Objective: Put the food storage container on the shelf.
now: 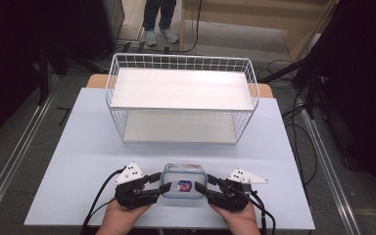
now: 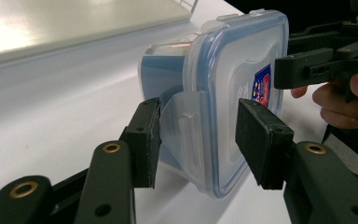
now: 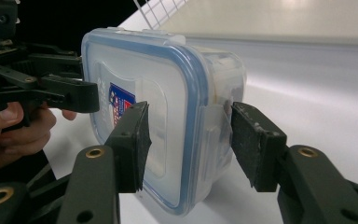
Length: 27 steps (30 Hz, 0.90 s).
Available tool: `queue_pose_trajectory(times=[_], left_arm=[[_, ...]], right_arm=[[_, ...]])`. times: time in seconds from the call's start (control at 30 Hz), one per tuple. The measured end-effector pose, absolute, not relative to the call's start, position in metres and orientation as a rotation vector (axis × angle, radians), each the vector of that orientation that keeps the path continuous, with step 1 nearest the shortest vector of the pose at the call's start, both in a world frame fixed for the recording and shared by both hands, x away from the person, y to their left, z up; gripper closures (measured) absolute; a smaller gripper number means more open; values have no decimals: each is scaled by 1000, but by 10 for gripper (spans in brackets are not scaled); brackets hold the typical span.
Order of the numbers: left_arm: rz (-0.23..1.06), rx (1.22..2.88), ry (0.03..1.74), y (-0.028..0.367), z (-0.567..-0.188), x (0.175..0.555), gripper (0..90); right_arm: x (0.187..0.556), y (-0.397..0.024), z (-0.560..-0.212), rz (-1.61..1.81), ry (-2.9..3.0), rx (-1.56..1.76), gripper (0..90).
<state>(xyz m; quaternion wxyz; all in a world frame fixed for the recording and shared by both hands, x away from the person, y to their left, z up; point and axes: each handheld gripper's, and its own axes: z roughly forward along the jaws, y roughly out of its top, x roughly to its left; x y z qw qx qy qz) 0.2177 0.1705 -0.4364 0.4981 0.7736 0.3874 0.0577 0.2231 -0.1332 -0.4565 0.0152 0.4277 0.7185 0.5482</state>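
1. The lidded plastic food container (image 1: 184,186) sits at the surface's (image 1: 78,161) six o'clock edge.
2. Left tool (image 2: 198,140) grips its side latch; right tool (image 3: 189,140) clamps the opposite latch.
3. Contents unreadable through the cloudy lid.

The high view looks forward and down from above the near edge of the tabletop (image 1: 78,147), far enough back to take in the whole top, the white wire shelf rack (image 1: 181,95) at its far edge and the floor beyond. The left gripper view sits low and very close, looking along its own 2 jaws at the lidded plastic container (image 2: 223,88) from its left end. The right gripper view is just as near and faces the opposite way, at the container's other end. All 3 views share the container; each gripper view also catches the opposite gripper behind it, the right gripper (image 2: 317,65) and the left gripper (image 3: 51,88).
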Motion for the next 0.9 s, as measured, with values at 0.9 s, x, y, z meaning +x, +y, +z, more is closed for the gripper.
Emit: queue_pose_trajectory(times=[0.9], left_arm=[[350, 1775, 778, 175, -377, 233, 517]], right_arm=[[241, -128, -395, 1767, 2054, 1056, 490]])
